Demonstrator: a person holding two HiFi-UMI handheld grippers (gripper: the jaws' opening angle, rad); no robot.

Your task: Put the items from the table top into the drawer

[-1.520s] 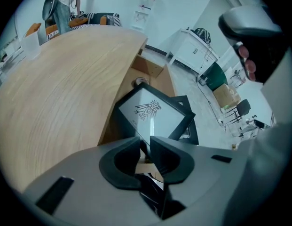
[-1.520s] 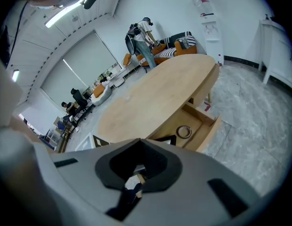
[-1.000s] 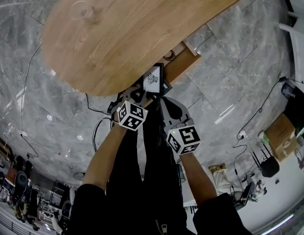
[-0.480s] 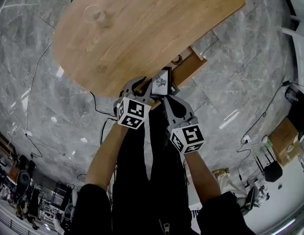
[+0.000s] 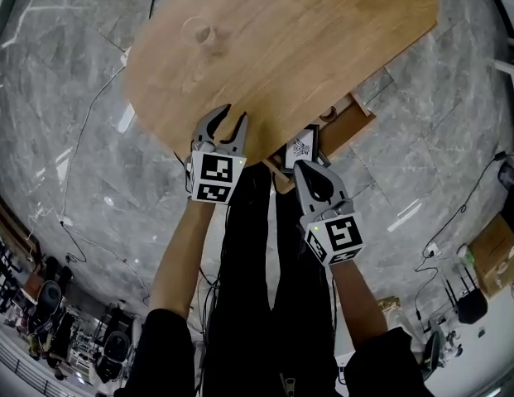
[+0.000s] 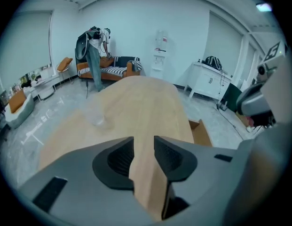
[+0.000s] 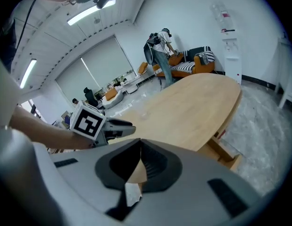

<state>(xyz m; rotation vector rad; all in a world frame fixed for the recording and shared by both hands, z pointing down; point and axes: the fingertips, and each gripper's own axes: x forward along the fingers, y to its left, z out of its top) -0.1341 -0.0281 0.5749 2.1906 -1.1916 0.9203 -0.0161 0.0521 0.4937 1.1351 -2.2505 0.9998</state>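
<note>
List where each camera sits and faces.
Head view: on the person's head, looking steeply down at the table; forearms, left gripper, right gripper show.
Left gripper view: on the left gripper, facing along the table; its open jaws show.
Right gripper view: on the right gripper, facing across the table; its shut jaws, the left gripper show.
Gripper views share the sofa.
</note>
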